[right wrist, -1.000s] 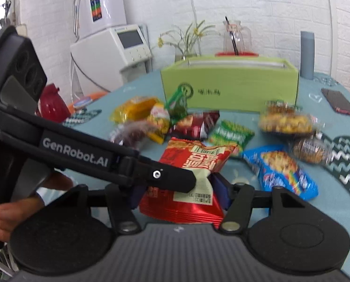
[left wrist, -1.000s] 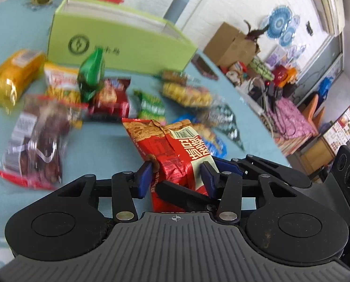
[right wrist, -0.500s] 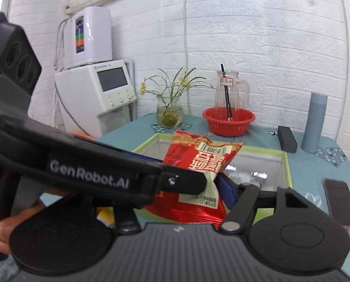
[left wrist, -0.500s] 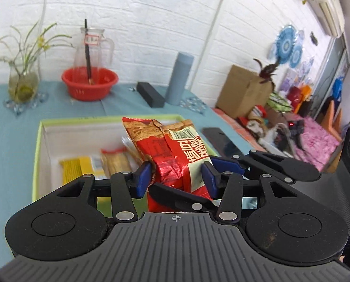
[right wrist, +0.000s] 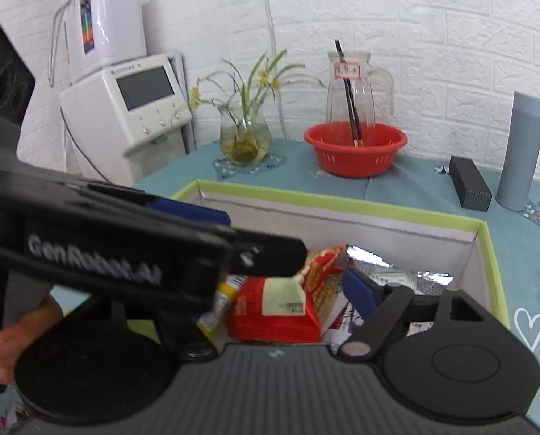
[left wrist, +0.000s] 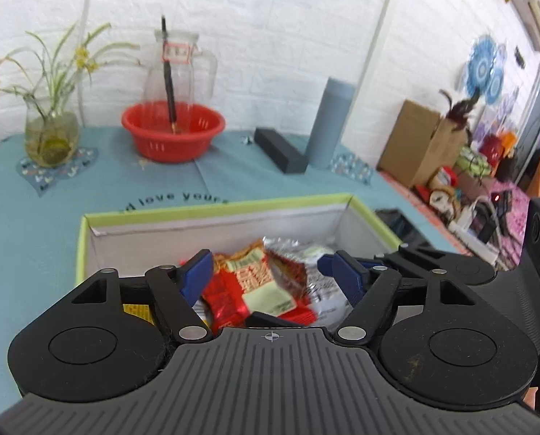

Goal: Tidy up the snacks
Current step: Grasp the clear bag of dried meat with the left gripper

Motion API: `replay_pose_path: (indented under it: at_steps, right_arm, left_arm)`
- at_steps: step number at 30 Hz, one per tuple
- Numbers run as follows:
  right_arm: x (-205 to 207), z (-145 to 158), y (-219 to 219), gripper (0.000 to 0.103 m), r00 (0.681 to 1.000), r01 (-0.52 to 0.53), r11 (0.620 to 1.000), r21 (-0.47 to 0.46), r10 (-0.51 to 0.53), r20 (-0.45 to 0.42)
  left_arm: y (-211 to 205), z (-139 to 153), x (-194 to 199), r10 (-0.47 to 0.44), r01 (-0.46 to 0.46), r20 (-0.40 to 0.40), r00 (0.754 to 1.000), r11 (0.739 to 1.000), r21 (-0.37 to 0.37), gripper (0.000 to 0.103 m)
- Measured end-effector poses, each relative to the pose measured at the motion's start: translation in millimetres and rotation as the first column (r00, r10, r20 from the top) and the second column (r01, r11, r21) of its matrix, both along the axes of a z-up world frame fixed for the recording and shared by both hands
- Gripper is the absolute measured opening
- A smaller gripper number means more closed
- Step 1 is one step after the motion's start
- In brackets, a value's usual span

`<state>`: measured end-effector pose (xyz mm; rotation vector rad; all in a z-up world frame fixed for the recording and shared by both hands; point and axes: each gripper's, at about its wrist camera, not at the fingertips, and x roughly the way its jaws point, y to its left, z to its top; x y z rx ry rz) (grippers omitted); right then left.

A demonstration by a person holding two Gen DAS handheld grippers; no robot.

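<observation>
Red snack bag (left wrist: 259, 290) inside green-rimmed box (left wrist: 212, 209) — jaws apart.

"GenRobot.AI" on the left tool's arm (right wrist: 96, 264), "love you" printed on the teal tablecloth (left wrist: 183, 197)

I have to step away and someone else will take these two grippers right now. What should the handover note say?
Left gripper: open, jaws just opened, clear of the bag.
Right gripper: open, jaws just opened too.
Red snack bag: released, lying in the green box on top of other packets.
Done: this bag is boxed.
Left: pull both grippers back; no loose snacks show in these views, so check the table.
</observation>
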<state>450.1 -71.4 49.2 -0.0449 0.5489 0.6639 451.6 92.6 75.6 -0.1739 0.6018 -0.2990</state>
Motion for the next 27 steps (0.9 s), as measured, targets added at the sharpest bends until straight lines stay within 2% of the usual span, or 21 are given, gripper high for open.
replay_pose_path:
  at_steps: [3, 7, 10, 12, 15, 19, 22, 27]
  right_arm:
    - [-35.9, 26.1, -6.1, 0.095, 0.997, -0.001, 1.000, 0.013, -0.001, 0.082]
    - [-98.6, 49.6, -13.5, 0.095, 0.987, -0.043, 0.998, 0.043, 0.036, 0.157]
    - [-142.5, 46.1, -15.4, 0.102, 0.986, -0.072, 0.995, 0.071, 0.061, 0.154]
    - [-168.8, 33.7, -10.6, 0.102, 0.989, -0.099, 0.992, 0.080, 0.089, 0.117]
    - [-198.2, 4.6, 4.2, 0.102, 0.989, -0.148, 0.984, 0.100, 0.147, 0.025]
    - [-216.3, -38.1, 30.8, 0.102, 0.972, -0.184, 0.976, 0.116, 0.198, -0.126]
    - [-220.2, -54.6, 52.9, 0.102, 0.969, -0.188, 0.980, 0.067, 0.196, -0.152]
    - [-222.4, -61.2, 74.8, 0.102, 0.969, -0.189, 0.982, 0.025, 0.191, -0.156]
  left_arm:
    - [6.2, 24.4, -32.1, 0.004, -0.003, 0.074, 0.997, 1.000, -0.018, 0.070]
    - [12.9, 49.0, -91.1, 0.011, -0.005, 0.164, 0.986, 0.999, -0.034, 0.075]
    - [21.0, 49.6, -134.2, 0.035, -0.026, 0.177, 0.984, 0.998, -0.051, 0.078]
    - [29.9, 40.8, -164.0, 0.061, -0.052, 0.172, 0.983, 0.997, -0.060, 0.081]
    - [45.8, 16.2, -206.0, 0.108, -0.102, 0.140, 0.984, 0.993, -0.051, 0.083]
    - [61.0, -30.0, -237.3, 0.139, -0.139, 0.009, 0.990, 0.990, -0.026, 0.081]
    - [69.1, -53.5, -244.7, 0.150, -0.152, -0.061, 0.987, 0.988, -0.026, 0.079]
    - [71.5, -69.5, -240.7, 0.113, -0.118, -0.093, 0.989, 0.992, -0.050, 0.079]
